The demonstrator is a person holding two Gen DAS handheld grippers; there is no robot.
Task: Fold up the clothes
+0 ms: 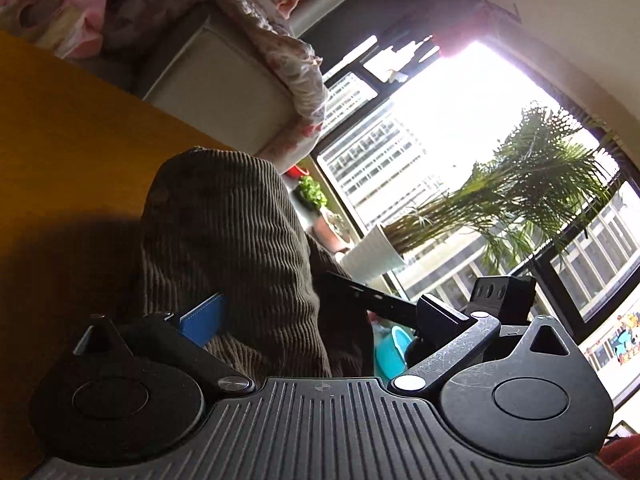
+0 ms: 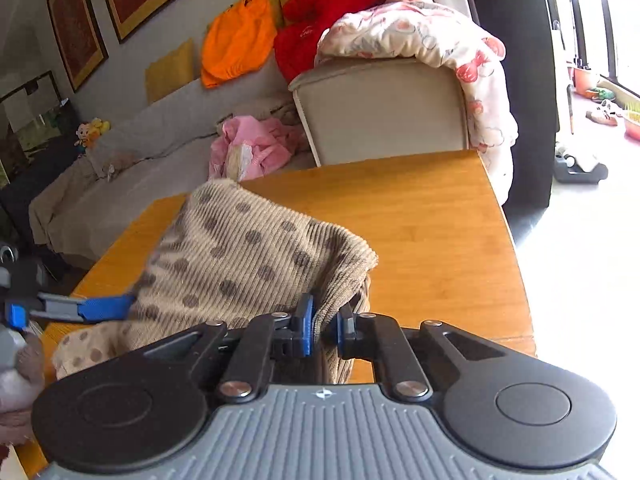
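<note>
Right wrist: ribbed, polka-dotted brown corduroy garment [image 2: 240, 264]

Brown ribbed corduroy garment with darker dots [image 1: 228, 248]: lower part hidden behind the left gripper's [image 1: 320, 320] body; backlit, dots barely legible. Left gripper's right finger tip: hidden behind dark hardware, closure undeterminable. Orange wooden table [image 2: 420, 220]: near edge hidden by the right gripper [image 2: 323, 326]. Window scene: overexposed.

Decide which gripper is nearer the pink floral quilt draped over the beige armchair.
Right, by a modest margin. The right gripper grips the tan dotted corduroy garment on the side toward the pink floral quilt; the left gripper clamps its far edge.
</note>
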